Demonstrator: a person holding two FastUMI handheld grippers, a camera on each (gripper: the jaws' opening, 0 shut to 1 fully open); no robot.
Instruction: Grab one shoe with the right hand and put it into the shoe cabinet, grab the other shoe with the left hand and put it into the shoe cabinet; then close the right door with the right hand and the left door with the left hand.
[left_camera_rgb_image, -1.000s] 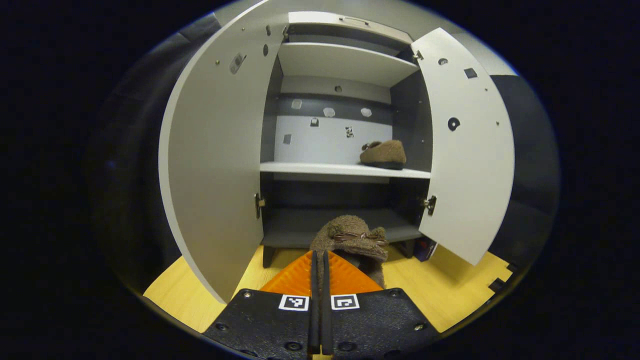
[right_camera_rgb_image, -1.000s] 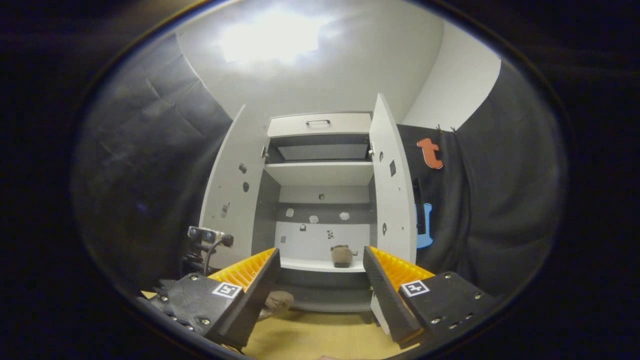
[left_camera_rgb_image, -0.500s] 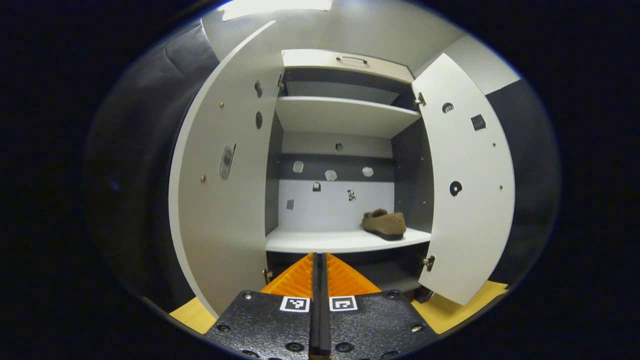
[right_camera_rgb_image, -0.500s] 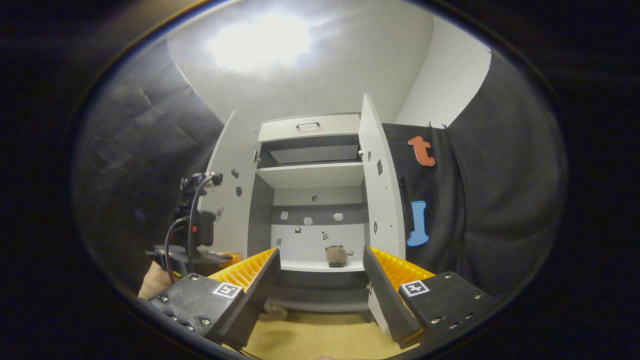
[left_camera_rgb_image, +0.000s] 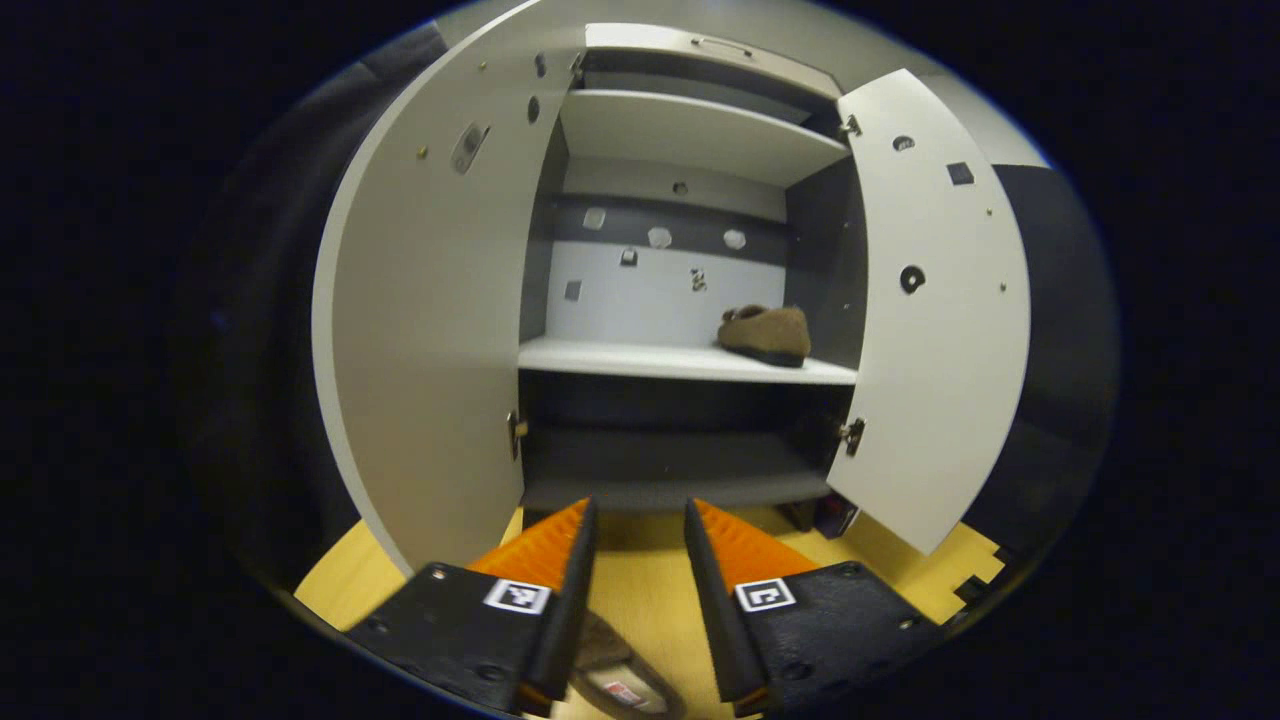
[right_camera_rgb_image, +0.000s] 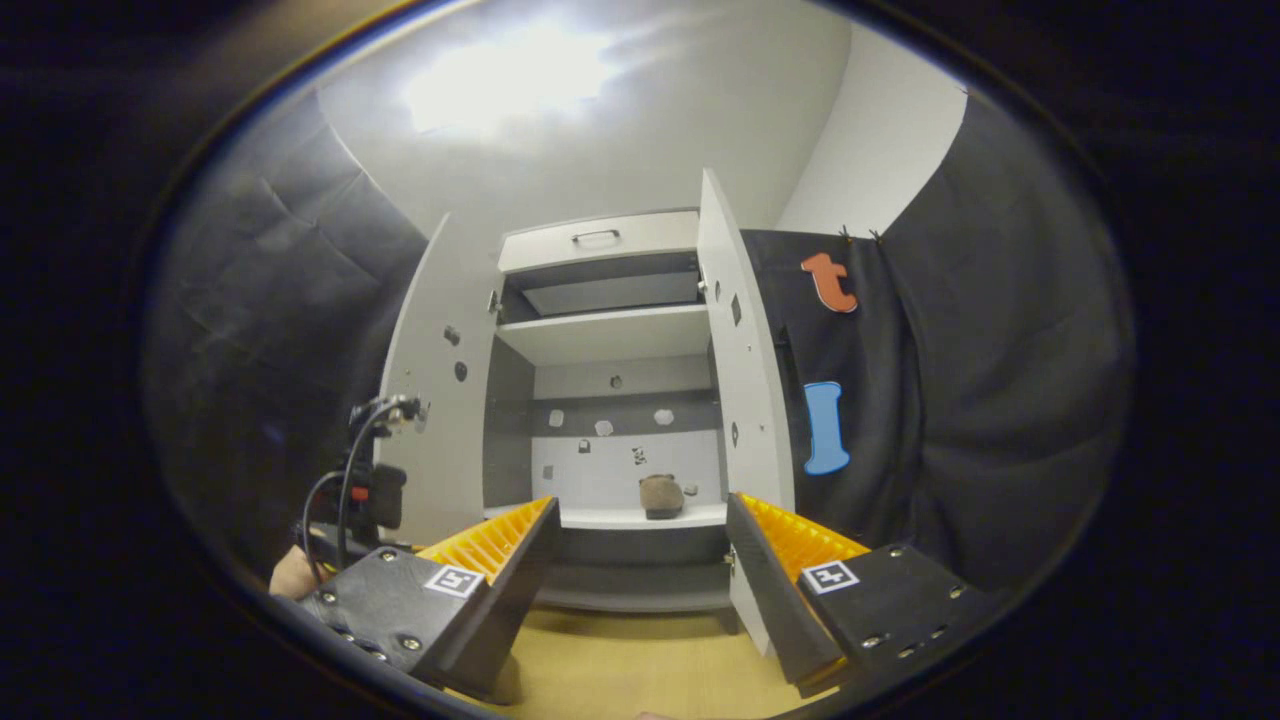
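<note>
I am holding the left gripper with its jaws spread and gripping nothing; a shoe is lying on the floor under them, in front of the cabinet. The other shoe is sitting on the middle shelf, at its right end. Both doors are standing open. My right gripper is hovering farther back, jaws spread and empty.

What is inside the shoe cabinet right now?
One brown slipper sits at the right end of the middle shelf. The upper shelf looks bare. The dark bottom compartment looks bare where visible.
</note>
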